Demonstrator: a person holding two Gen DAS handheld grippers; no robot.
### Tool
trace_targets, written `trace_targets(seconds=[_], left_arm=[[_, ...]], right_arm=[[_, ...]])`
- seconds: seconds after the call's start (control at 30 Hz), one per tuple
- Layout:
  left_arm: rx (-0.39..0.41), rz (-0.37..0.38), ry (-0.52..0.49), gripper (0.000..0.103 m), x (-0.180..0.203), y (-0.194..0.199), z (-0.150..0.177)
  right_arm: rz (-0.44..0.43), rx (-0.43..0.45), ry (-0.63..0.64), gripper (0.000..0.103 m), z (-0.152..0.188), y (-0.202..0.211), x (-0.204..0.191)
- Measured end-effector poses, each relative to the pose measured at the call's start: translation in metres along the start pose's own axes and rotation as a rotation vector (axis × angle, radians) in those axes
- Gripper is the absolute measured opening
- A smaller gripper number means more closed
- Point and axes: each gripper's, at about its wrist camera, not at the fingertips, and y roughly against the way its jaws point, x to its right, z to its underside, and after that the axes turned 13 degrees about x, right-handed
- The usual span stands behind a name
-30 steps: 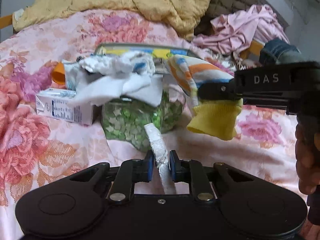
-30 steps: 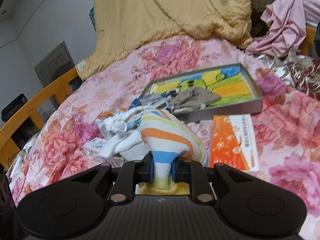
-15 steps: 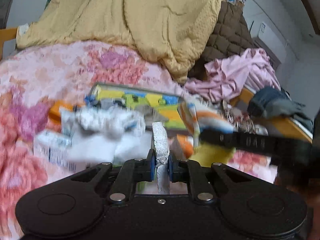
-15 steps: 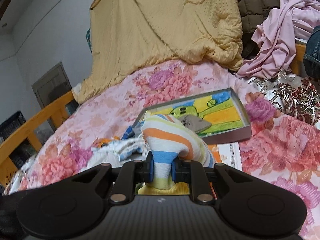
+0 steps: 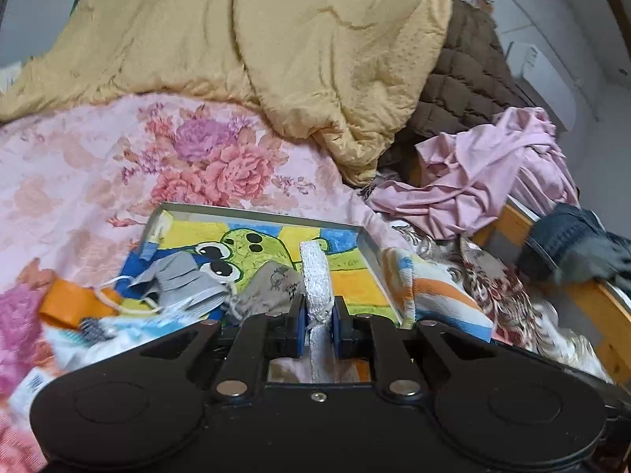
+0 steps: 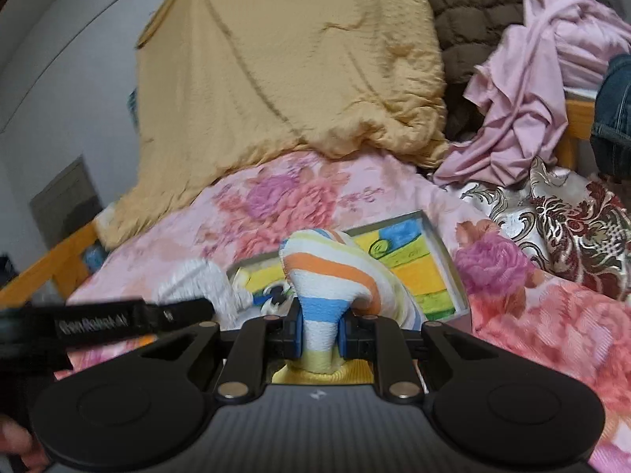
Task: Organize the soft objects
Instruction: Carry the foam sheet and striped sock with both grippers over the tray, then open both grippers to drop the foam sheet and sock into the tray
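Tray (image 5: 370, 252) far half open; gray mask (image 5: 177, 280) and beige pouch (image 5: 272, 280) crowd its near-left. Yellow quilt (image 5: 276, 59) and pink clothes (image 5: 493, 173) block bed's far edge and right corner.

A flat box (image 5: 366, 244) lies open on the bed (image 5: 79, 173). In the box, at its near left corner, sit a face mask (image 5: 177, 280) and a small pouch (image 5: 272, 280) side by side. A big blanket (image 5: 256, 47) is heaped at the far edge of the bed, behind the box. To its right lies a quilted coat (image 5: 469, 75), and a pile of clothes (image 5: 493, 169) rests at the bed's right edge.
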Motion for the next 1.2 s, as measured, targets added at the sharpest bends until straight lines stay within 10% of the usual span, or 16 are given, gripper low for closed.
trace_targets(seconds=[0.57,1.2], left_arm=[[-0.103,-0.163,0.089,0.014,-0.014,-0.129,-0.004],[-0.164,-0.214,0.094,0.026,-0.026,-0.135,0.020]], right_arm=[[0.055,-0.022,-0.057,0.018,0.016,-0.088,0.043],[0.066,-0.184,-0.016,0.025,0.033,-0.121,0.035]])
